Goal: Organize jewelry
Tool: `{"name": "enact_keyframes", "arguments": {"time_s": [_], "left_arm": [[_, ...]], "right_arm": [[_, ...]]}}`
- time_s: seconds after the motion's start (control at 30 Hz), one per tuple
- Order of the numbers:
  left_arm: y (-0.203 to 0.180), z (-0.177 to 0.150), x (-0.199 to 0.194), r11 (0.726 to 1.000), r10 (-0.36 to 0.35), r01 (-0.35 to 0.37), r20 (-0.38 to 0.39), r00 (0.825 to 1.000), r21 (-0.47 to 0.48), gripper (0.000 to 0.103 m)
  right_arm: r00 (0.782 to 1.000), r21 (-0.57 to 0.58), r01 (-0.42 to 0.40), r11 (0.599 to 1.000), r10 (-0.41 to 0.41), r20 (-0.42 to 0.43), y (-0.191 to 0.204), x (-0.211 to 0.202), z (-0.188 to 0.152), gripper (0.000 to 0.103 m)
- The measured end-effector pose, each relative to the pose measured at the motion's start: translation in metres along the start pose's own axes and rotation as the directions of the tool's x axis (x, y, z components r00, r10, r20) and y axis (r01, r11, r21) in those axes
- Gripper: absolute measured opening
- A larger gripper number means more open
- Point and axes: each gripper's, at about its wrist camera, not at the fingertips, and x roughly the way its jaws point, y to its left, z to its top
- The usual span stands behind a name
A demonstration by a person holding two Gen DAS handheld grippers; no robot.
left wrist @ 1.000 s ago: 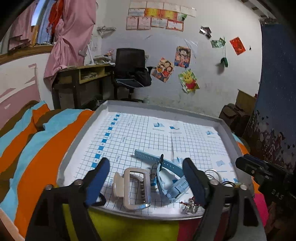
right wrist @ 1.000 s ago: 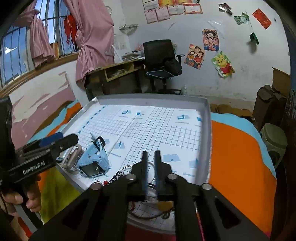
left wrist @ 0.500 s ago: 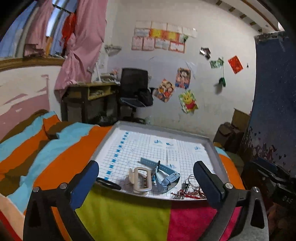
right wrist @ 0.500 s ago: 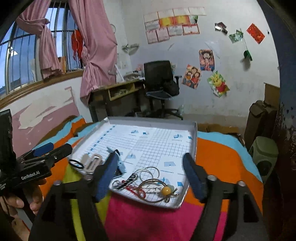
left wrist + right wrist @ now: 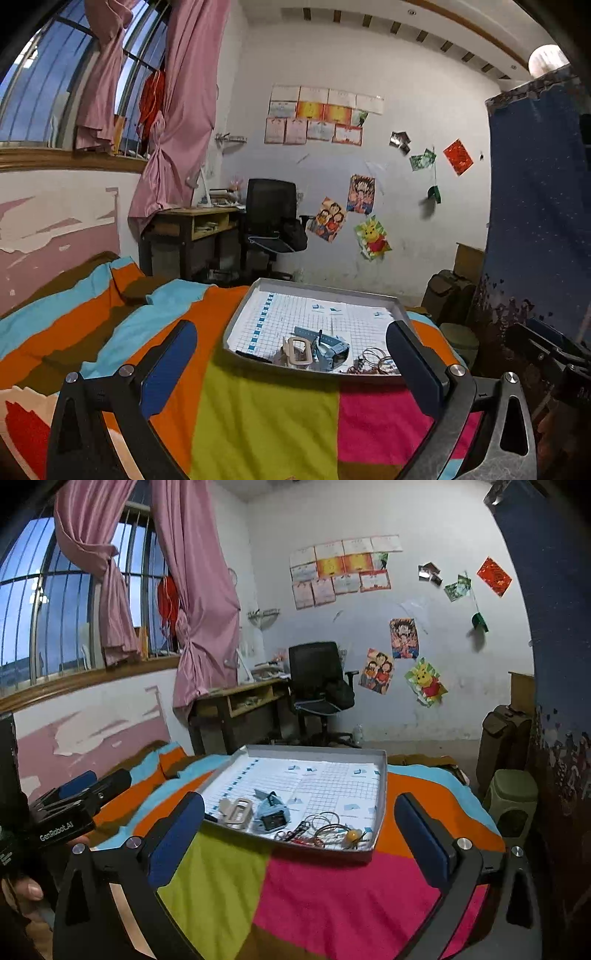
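The jewelry lay bunched at the near edge of a shallow grey tray (image 5: 399, 311) lined with blue-gridded paper, and the tray rested on a bed covered by a striped blanket (image 5: 266, 413) of orange, lime, pink and turquoise. Both pairs of tongs hung back from the tray, above the blanket and well apart from every piece. The left tongs (image 5: 291, 363) stood spread wide and grasped nothing; between their blue pads, farther off, sat a beige hair claw (image 5: 297, 350), just beside it a light blue watch (image 5: 332, 349), and to the right a cluster of thin wire bangles (image 5: 376, 357). The right tongs (image 5: 301, 840) were likewise released and empty, framing the same hair claw (image 5: 236, 810), the watch (image 5: 274, 814) with its dark face turned toward the camera, the bangles (image 5: 325, 821), a red-and-silver chain (image 5: 295, 832) and a yellow bead (image 5: 352, 835) near the tray's front right corner. In the right wrist view the left tool showed at the left edge, with white lettering reading "GenRobot.AI" (image 5: 56, 832). The small print on the grid sheet was too fine to read.
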Motion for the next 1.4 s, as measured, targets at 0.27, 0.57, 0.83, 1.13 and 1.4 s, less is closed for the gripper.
{"name": "enact_keyframes", "arguments": {"time_s": [0.27,0.57,0.83,1.13,1.4], "left_arm": [[0.008,-0.005,-0.049,1.000,-0.010,0.010,0.031,0.999,-0.002,0.103],[0.015,-0.016,-0.084,1.000,-0.008,0.008,0.054,0.998,0.006,0.103],[0.021,-0.042,-0.103,1.000,0.001,-0.002,0.035,0.999,0.017,0.103],[0.026,-0.074,-0.119,0.998,0.023,-0.023,0.009,1.000,0.056,0.103],[0.034,-0.092,-0.123,0.997,0.022,-0.022,-0.010,1.000,0.073,0.103]], "right_arm": [[0.998,-0.020,0.000,1.000,0.002,0.069,0.023,-0.064,-0.008,0.102],[0.992,-0.061,0.009,0.998,-0.001,0.130,0.046,-0.116,-0.015,0.102],[0.991,-0.031,0.013,0.999,-0.009,0.134,0.052,-0.141,-0.041,0.102],[0.992,0.010,0.041,0.999,-0.042,0.121,0.060,-0.153,-0.083,0.102],[0.992,0.028,0.088,0.996,-0.090,0.089,0.066,-0.151,-0.115,0.102]]}}
